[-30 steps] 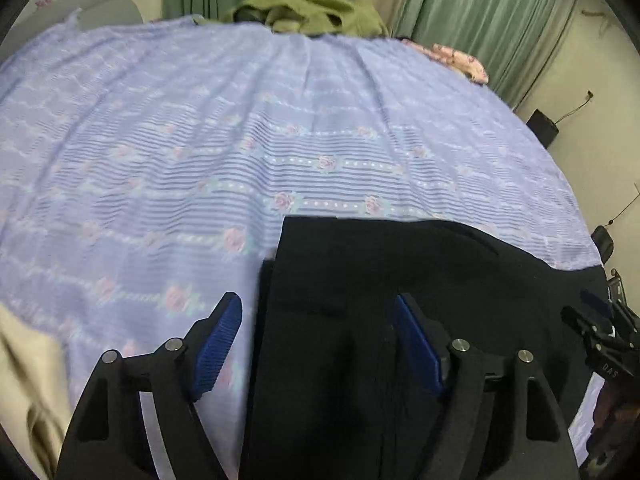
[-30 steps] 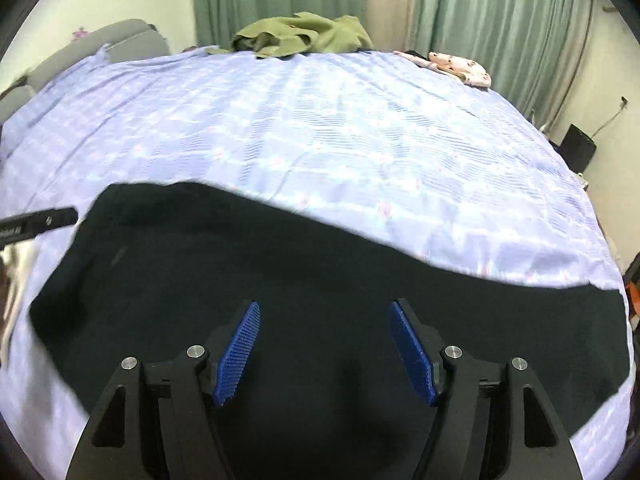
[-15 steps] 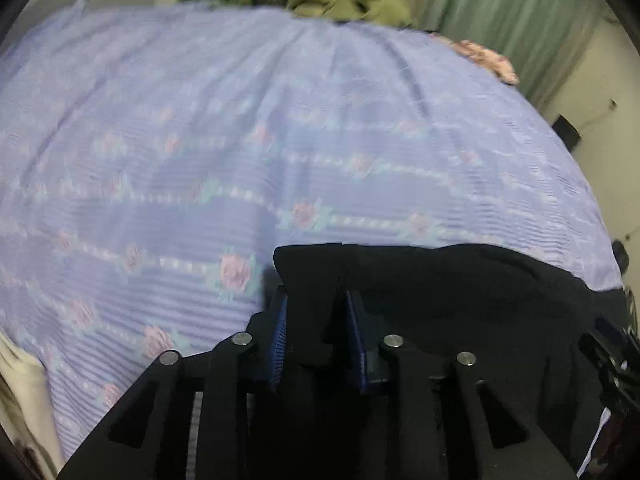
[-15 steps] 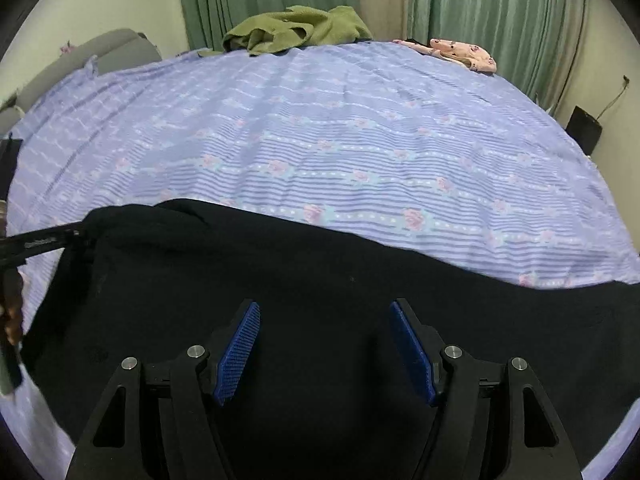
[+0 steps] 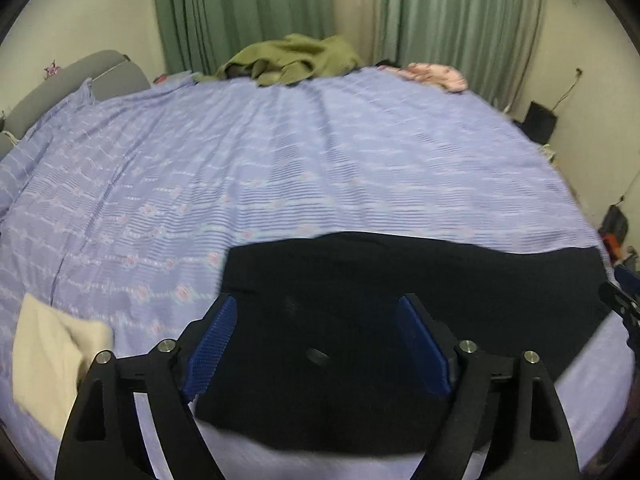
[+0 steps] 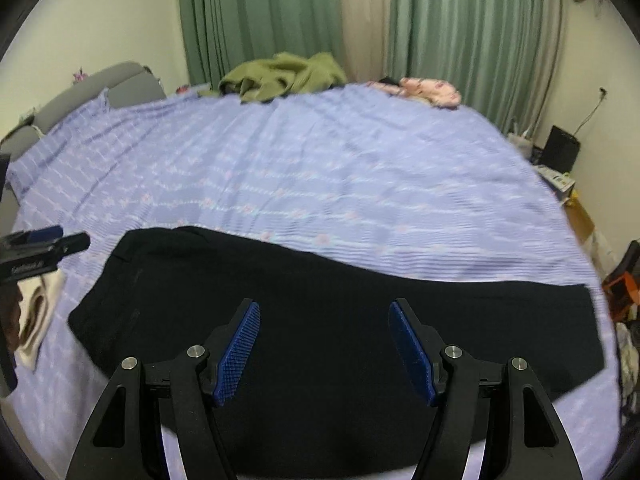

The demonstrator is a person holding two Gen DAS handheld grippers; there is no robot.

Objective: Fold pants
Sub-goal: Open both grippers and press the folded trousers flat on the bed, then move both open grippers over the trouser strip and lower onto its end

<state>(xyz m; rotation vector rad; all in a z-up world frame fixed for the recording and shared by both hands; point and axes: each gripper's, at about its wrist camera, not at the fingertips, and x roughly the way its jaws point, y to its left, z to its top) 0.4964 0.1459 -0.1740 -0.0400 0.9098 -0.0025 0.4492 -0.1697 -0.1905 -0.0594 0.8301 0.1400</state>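
Black pants lie flat in a long band across the near part of a bed with a lilac flowered sheet. My left gripper hovers above their left end, its jaws opening and wide apart, with nothing pinched between the blue pads. Over the middle of the pants my right gripper stands open and empty. The left gripper's tip shows at the left edge of the right wrist view.
A cream cloth lies on the sheet at the near left. An olive garment and a pink patterned cloth sit at the bed's far edge before green curtains. A grey headboard is at the left; floor clutter lies right.
The left gripper closed on the pants' left edge, then let go and spread wide. Both grippers have lifted and pulled back, so more of the bed and room shows.
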